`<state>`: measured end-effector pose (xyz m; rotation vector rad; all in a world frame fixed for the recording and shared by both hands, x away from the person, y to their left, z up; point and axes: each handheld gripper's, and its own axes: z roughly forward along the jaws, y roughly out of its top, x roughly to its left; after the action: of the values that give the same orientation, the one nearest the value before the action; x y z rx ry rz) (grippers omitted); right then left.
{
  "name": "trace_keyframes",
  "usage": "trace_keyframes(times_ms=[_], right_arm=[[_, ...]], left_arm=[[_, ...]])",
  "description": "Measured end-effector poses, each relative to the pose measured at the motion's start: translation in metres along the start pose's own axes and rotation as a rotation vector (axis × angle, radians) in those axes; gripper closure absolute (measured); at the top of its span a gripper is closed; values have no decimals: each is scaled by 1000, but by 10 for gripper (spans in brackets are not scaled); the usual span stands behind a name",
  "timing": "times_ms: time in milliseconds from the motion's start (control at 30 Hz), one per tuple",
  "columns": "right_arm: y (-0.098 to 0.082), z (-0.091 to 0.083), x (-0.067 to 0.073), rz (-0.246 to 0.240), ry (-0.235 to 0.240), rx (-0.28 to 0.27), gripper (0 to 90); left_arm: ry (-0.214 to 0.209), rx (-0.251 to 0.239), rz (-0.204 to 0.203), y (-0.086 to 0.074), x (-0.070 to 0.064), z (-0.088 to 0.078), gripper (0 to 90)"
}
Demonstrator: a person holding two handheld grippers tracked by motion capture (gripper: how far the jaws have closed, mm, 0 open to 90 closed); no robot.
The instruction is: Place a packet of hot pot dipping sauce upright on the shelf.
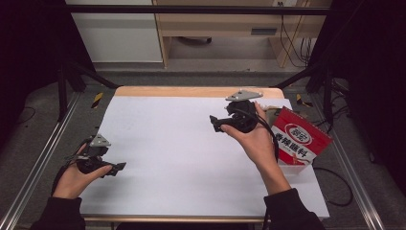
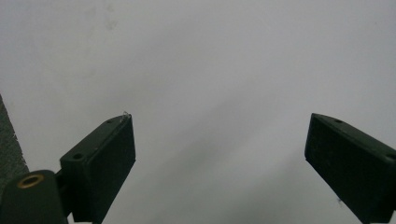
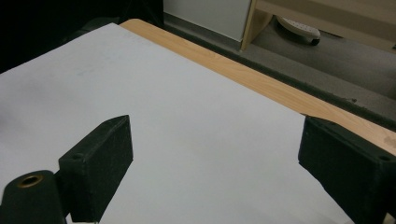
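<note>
both grippers hang empty over the white tabletop (image 1: pixel 182 158), jaws apart. the red packet (image 1: pixel 299 139) stands at the table's 3 o'clock edge, just behind the right gripper (image 1: pixel 215 122). likely the start: next, turn that gripper toward the packet. left gripper (image 1: pixel 117 167) waits at 8 o'clock.

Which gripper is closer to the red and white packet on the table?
The right. The right gripper hangs over the sheet just left of the red and white packet, jaws open. The left gripper sits across the table at the near left edge, also open.

White sheet (image 1: pixel 182 153) covers wooden table (image 1: pixel 191 91); floor cables (image 1: pixel 335 187), perhaps.
</note>
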<state>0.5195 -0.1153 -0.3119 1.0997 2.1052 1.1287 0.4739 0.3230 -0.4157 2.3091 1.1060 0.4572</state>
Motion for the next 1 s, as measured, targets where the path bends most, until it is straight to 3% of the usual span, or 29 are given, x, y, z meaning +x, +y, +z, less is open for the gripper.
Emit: trace_keyframes(times_ms=[1000], right_arm=[[-56,15,11,29,29,53,70]], left_arm=[[-2,-8,-1,-1,-1,3,73]])
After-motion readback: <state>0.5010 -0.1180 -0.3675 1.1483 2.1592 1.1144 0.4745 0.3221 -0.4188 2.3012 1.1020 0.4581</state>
